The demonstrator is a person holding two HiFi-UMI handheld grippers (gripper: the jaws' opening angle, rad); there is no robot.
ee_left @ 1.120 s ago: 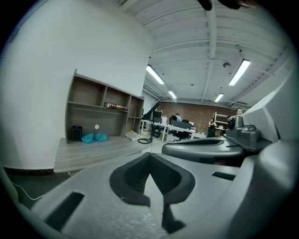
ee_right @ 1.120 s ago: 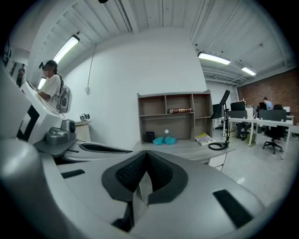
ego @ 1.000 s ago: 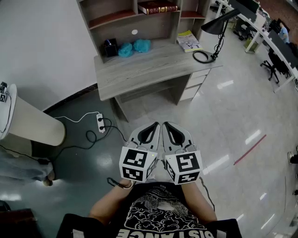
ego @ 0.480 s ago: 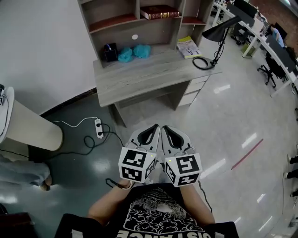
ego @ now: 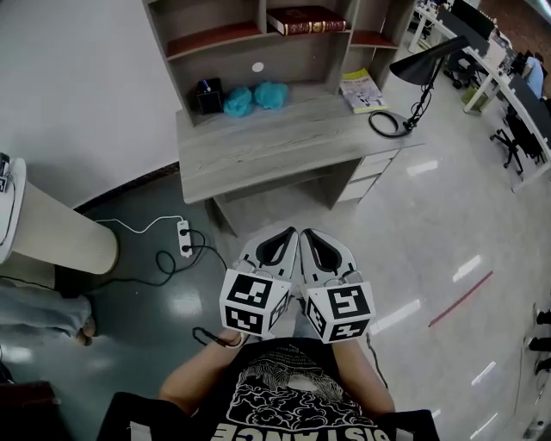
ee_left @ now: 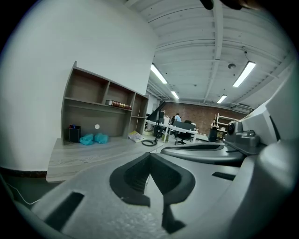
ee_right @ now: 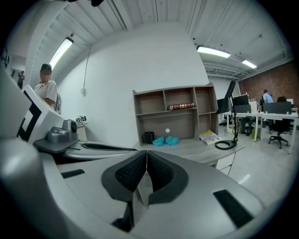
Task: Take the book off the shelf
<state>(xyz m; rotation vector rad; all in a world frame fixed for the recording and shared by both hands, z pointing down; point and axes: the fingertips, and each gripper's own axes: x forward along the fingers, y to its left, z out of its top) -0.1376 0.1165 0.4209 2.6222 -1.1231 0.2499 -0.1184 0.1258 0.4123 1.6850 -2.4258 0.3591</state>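
Maroon book (ego: 306,19) on shelf (ego: 211,37); desk (ego: 284,146) edge ahead — glossy floor (ego: 413,224) between.

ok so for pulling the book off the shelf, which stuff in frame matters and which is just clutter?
Job:
- book, lying flat in the shelf unit
- left gripper and right gripper, jaws shut, empty, well back from the desk

Clutter:
- black lamp
- yellow booklet
- teal bundles
- black box
- power strip on the floor
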